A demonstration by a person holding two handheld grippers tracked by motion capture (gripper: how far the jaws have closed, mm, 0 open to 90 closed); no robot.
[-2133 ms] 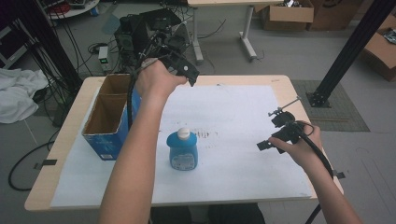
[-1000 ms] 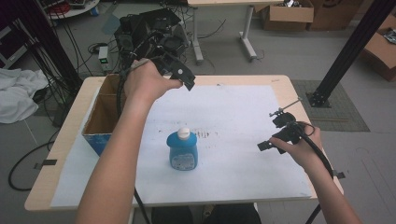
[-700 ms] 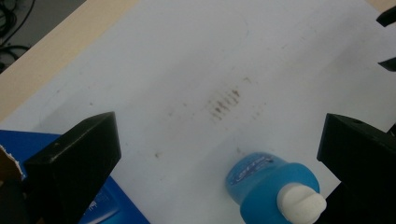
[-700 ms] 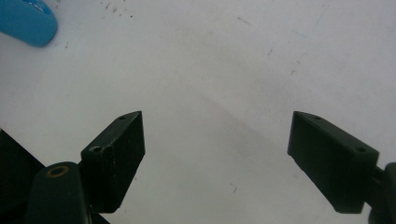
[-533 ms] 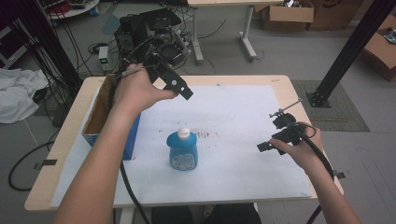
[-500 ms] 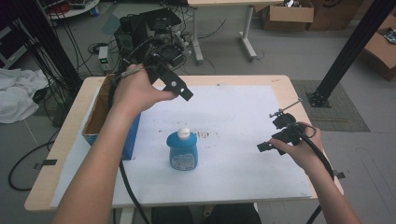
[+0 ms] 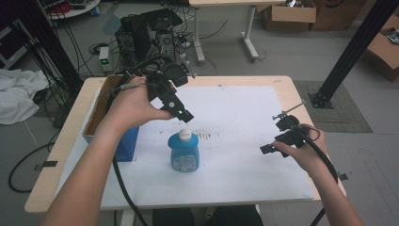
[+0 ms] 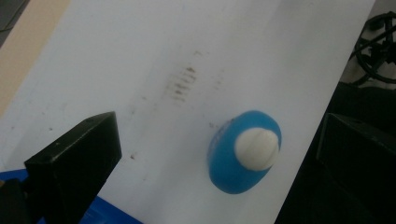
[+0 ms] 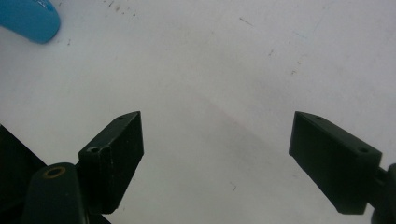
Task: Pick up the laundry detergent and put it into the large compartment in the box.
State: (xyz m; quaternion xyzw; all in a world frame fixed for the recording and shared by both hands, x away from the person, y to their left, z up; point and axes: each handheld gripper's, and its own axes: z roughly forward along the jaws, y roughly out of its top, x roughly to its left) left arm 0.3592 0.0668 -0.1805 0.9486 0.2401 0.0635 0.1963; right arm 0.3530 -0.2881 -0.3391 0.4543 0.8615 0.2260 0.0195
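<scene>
Since approx 2 s ago the left gripper [image 7: 184, 116] has swung off the box [image 7: 111, 120] twd the blue bottle [image 7: 184, 152], now just above its white cap [image 8: 256, 149], jaws wide w/ nothing in them. Bottle stands upright mid-sheet on the white paper [image 7: 244, 108], unmoved. Likely lining up a grab. Right gripper [image 7: 272, 148] unchanged near the table's right edge, jaws wide, empty.

bottle [image 9: 29, 19] cut off by right gripper view's top-left corner.
</scene>
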